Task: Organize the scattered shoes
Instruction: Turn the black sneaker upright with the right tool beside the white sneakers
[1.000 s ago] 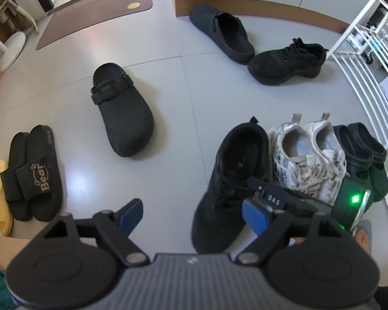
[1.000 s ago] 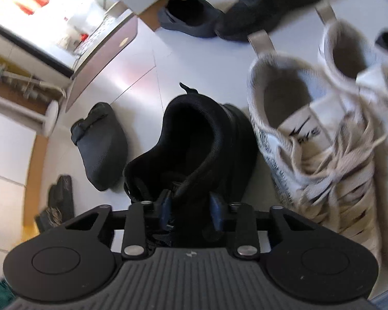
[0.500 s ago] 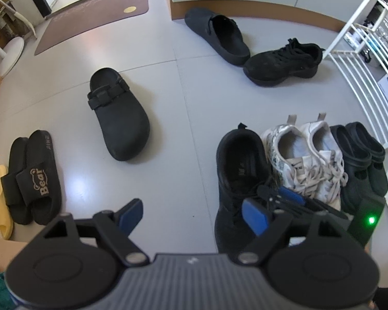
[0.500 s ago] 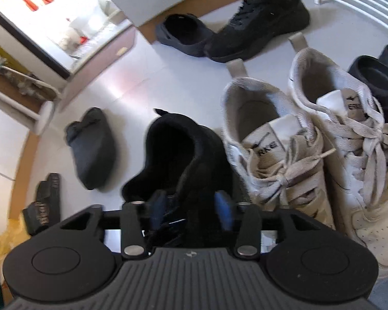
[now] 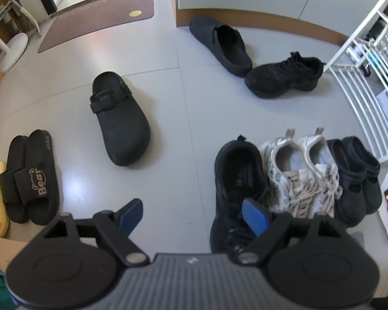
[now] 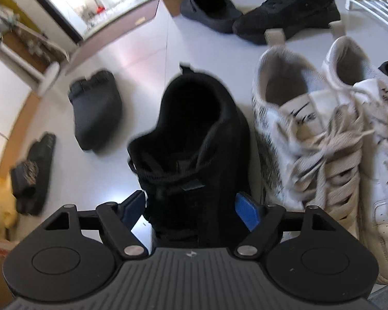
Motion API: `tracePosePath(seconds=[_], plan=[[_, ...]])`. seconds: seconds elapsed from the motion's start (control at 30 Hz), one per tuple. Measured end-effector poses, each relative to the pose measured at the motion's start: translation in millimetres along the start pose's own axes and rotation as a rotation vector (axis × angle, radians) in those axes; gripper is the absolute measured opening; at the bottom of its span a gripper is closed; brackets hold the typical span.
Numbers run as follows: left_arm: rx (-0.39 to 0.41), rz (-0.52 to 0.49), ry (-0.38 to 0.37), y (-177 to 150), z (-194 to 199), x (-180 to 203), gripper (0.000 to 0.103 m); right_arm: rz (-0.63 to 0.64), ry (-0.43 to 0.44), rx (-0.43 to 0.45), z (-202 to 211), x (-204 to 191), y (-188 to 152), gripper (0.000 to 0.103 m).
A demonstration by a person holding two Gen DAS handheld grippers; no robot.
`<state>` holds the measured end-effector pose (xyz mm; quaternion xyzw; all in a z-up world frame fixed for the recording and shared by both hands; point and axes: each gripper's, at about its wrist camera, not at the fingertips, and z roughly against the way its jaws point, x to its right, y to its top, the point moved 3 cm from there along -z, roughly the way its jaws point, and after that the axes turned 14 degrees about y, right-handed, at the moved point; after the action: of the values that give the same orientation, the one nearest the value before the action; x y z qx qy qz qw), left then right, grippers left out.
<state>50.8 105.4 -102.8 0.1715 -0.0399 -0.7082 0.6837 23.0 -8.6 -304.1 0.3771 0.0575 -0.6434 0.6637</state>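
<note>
Black sneaker [image 6: 194, 139]: on the floor, just beside the white sneaker pair [image 6: 323, 134]. Right gripper [image 6: 191, 210]: jaws opening, straddling its laces, pads clear. Left gripper [image 5: 192, 213]: open wide, holding nothing.

Bright daylight from the doorway [image 6: 111, 7] ahead of me, blown out white, soft glare on the pale floor [image 5: 95, 41], my right view smeared, perhaps motion blur, fisheye-bent edges, dark corners
</note>
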Motion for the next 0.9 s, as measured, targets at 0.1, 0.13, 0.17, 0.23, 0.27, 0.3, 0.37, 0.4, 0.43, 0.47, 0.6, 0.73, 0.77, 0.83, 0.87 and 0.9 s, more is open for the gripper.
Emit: tracePosePath(seconds=[0.1,0.13,0.17,0.23,0.27,0.3,0.37,0.4,0.43,0.47,0.6,0.73,0.77,0.83,0.87,0.9], plan=[[0.003,0.000,-0.009,0.0,0.0,-2.0,0.086,0.048,-0.039,-0.017,-8.8,-3.6,-5.7,0.088],[0.003,-0.001,-0.010,-0.1,-0.1,-2.6,0.086,0.061,-0.047,-0.019,-10.5,-4.1,-7.3,0.090],[0.003,-0.003,-0.011,-0.7,0.1,-2.8,0.086,0.069,-0.051,-0.021,-11.4,-4.2,-8.5,0.090],[0.001,-0.007,-0.011,-1.5,-0.4,-3.4,0.086,0.070,-0.062,-0.021,-13.0,-2.3,-12.0,0.090],[0.000,-0.007,-0.010,-1.9,-0.4,-3.6,0.086,0.066,-0.062,-0.018,-13.0,-1.4,-12.3,0.090],[0.000,-0.008,-0.009,-2.1,-0.4,-3.8,0.086,0.066,-0.069,-0.015,-12.9,-0.8,-13.4,0.089],[0.001,-0.009,-0.009,-1.5,0.4,-3.0,0.086,0.076,-0.078,-0.011,-12.5,-0.9,-14.6,0.087],[0.001,-0.010,-0.008,-1.2,0.7,-1.9,0.086,0.087,-0.085,-0.009,-12.1,-2.1,-16.0,0.085],[0.001,-0.011,-0.008,-0.6,1.0,-0.7,0.086,0.093,-0.089,-0.009,-12.1,-2.8,-16.7,0.084],[0.001,-0.014,-0.009,0.3,1.3,0.8,0.086,0.099,-0.090,-0.010,-11.8,-2.9,-17.2,0.084],[0.001,-0.031,-0.011,4.0,1.7,9.7,0.086,0.130,-0.086,-0.039,-8.8,-2.9,-17.1,0.080],[0.002,-0.044,-0.013,5.9,2.2,15.9,0.086,0.128,-0.069,-0.059,-8.1,-0.7,-15.5,0.079],[0.003,-0.045,-0.013,6.3,2.7,16.7,0.086,0.125,-0.066,-0.059,-7.9,-0.7,-15.2,0.079],[0.006,-0.045,-0.012,7.2,4.0,17.4,0.086,0.108,-0.044,-0.053,-6.0,1.1,-14.8,0.082],[0.008,-0.045,-0.012,7.5,4.8,17.5,0.086,0.102,-0.037,-0.051,-5.7,1.6,-14.7,0.083],[0.010,-0.044,-0.011,7.7,5.4,17.5,0.086,0.082,-0.024,-0.049,-3.3,3.3,-15.2,0.085]])
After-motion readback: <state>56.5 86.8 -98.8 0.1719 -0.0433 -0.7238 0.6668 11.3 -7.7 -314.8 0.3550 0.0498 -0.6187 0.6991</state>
